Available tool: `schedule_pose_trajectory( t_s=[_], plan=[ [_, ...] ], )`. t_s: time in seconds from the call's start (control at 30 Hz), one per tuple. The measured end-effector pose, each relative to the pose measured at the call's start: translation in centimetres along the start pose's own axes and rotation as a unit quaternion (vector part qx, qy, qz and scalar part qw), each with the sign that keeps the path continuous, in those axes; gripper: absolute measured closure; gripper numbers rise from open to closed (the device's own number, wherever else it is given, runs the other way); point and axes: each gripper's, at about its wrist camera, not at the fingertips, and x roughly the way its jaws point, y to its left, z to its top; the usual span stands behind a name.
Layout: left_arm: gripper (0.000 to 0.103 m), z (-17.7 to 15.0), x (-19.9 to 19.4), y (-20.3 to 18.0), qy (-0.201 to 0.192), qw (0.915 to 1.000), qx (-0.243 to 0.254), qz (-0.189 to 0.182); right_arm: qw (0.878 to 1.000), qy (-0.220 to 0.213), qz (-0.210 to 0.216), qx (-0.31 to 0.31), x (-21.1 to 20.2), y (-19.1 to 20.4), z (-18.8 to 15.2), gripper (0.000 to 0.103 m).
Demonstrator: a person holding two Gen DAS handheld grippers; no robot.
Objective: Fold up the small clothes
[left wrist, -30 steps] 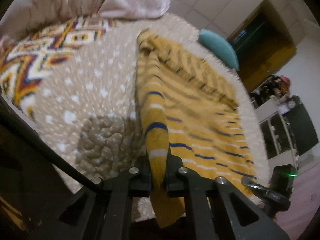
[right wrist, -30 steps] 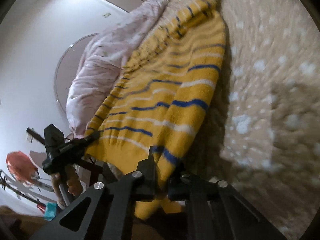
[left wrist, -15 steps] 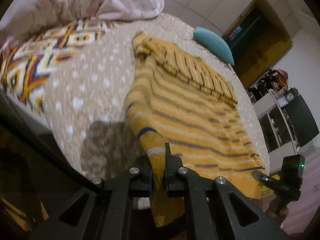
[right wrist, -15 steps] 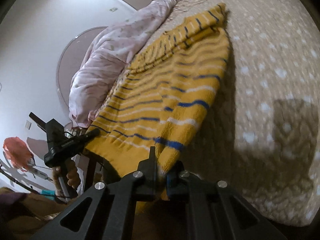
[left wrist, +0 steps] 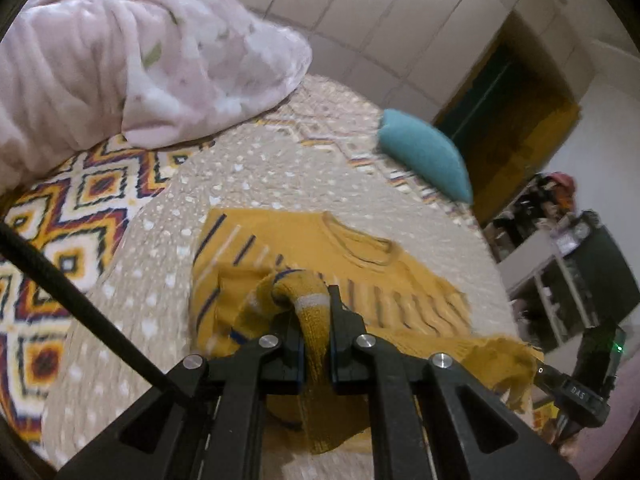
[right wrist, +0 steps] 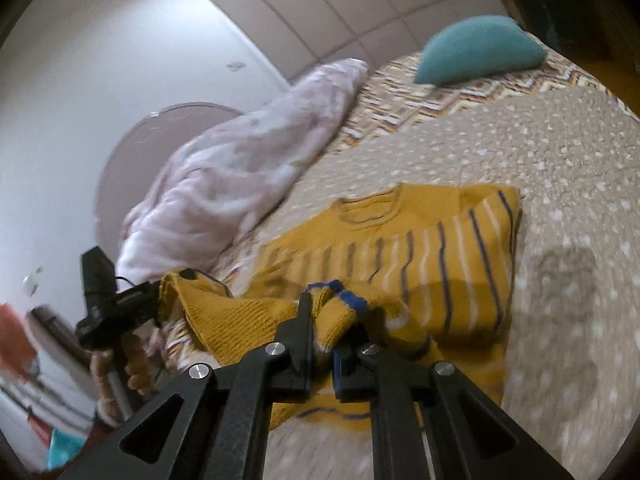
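On the bed (left wrist: 280,168), a mustard-yellow sweater (left wrist: 304,244) with blue and white stripes lies on the beige spotted blanket (right wrist: 560,184), its neckline facing the headboard end. Its lower part is lifted off the blanket and bunched toward both cameras.

From the left wrist view, the left gripper (left wrist: 316,344) is clamped on a rolled corner of the sweater's hem; the knit passes between its 2 fingers and hangs down below them. Off to the right edge of that view, the right gripper (left wrist: 560,384) pinches another corner of the same hem, with ragged yellow fabric stretched toward it.

From the right wrist view, the right gripper (right wrist: 320,344) holds a fold of the sweater (right wrist: 440,264) marked by a blue band, fabric pressed against its left finger. The left gripper (right wrist: 156,296) appears at the left, closed on the far hem corner, with a hand (right wrist: 132,360) on its handle.

A pink rumpled duvet (left wrist: 140,52) lies beside the sweater, on a patterned zigzag cover (left wrist: 80,200). A teal pillow (right wrist: 480,52) rests near the headboard, well apart from the sweater.
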Motion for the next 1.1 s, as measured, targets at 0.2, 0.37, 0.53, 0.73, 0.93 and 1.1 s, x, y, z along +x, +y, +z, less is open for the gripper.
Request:
schedule_pose_trajectory(
  t_s=[0.2,0.37,0.53,0.73,0.93,1.1],
  plan=[
    [0.095,1.1,6.2,1.5,0.058,0.9979,-0.004,0.027,0.997,0.037,-0.013,0.063,5.7,-5.1,2.7,0.091],
    [0.094,3.5,9.3,2.6,0.064,0.9973,-0.032,0.018,0.988,0.026,0.015,0.151,8.3,-9.7,5.6,0.085],
    [0.082,5.8,11.8,4.6,0.071,0.988,-0.131,-0.038,0.978,0.026,-0.005,0.208,12.0,-13.1,7.4,0.057],
    [0.064,6.4,12.2,5.9,0.075,0.9806,-0.161,-0.082,0.968,-0.014,0.001,0.249,12.7,-15.7,8.9,0.042],
    [0.033,7.6,9.1,7.5,0.022,0.9849,-0.159,-0.066,0.976,-0.012,-0.057,0.21,11.2,-15.9,9.5,0.041],
    [0.033,5.5,7.2,7.1,0.037,0.9958,-0.082,-0.016,0.987,0.008,-0.103,0.125,8.6,-13.8,8.0,0.037]
  ],
)
